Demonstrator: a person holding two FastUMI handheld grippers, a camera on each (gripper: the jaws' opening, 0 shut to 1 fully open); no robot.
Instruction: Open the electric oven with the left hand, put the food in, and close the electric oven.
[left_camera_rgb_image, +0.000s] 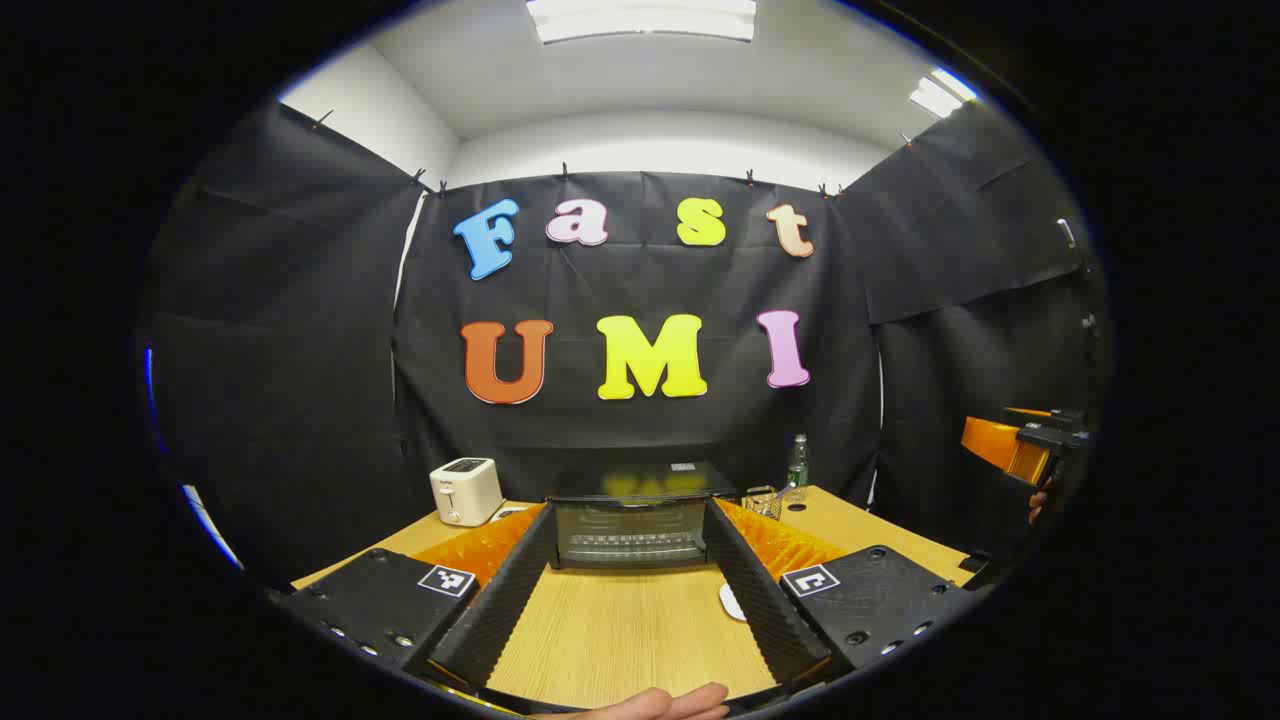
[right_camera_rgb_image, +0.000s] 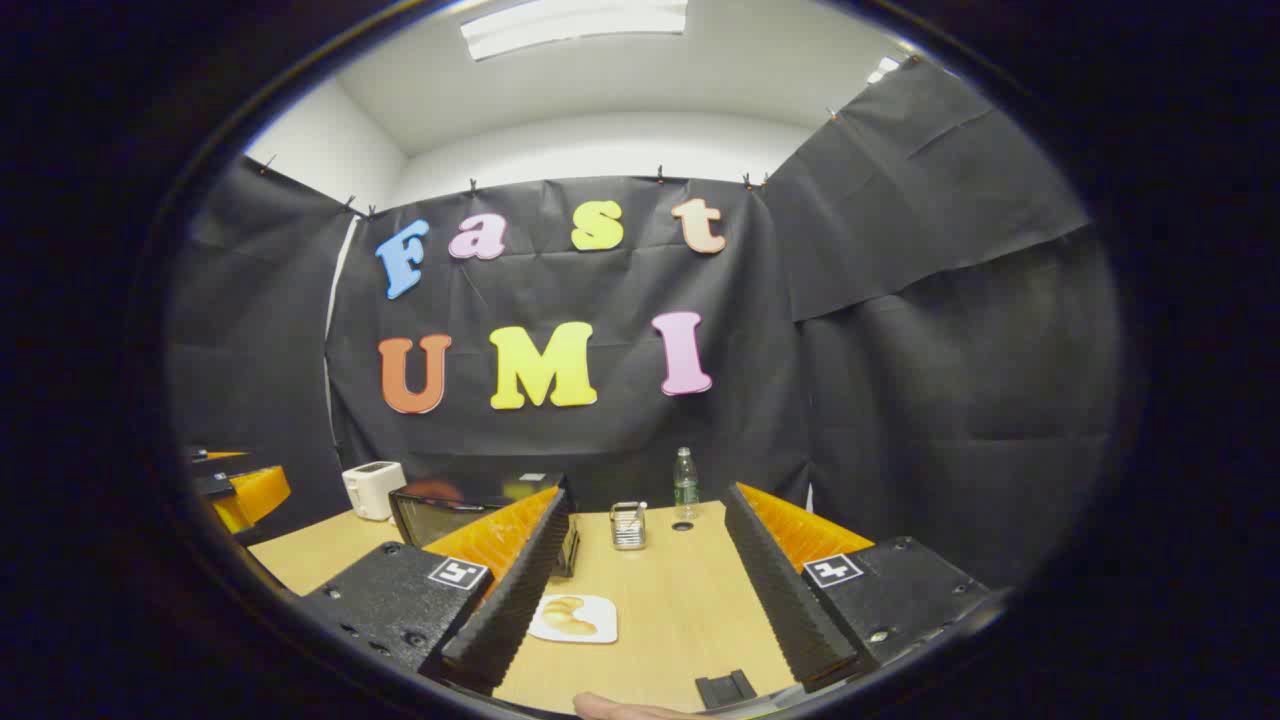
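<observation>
One electric oven (left_camera_rgb_image: 632, 525), door shut, stood straight ahead between the left gripper's (left_camera_rgb_image: 628, 640) spread, empty fingers. One plate (right_camera_rgb_image: 574, 618) of food (right_camera_rgb_image: 565, 613) lay beside the right gripper's (right_camera_rgb_image: 650, 630) left finger, jaws wide. One toaster (left_camera_rgb_image: 465, 490), one bottle (right_camera_rgb_image: 685, 484), one wire rack (right_camera_rgb_image: 628, 525) stood beyond. No writing was legible.

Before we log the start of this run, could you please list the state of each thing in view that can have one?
Oven: door closed, standing at the back of the table.
Food: lying on a white plate, not yet in the oven.
Left gripper: open, empty, facing the oven.
Right gripper: open, empty.
Toaster: upright.
Bottle: upright, capped.
</observation>
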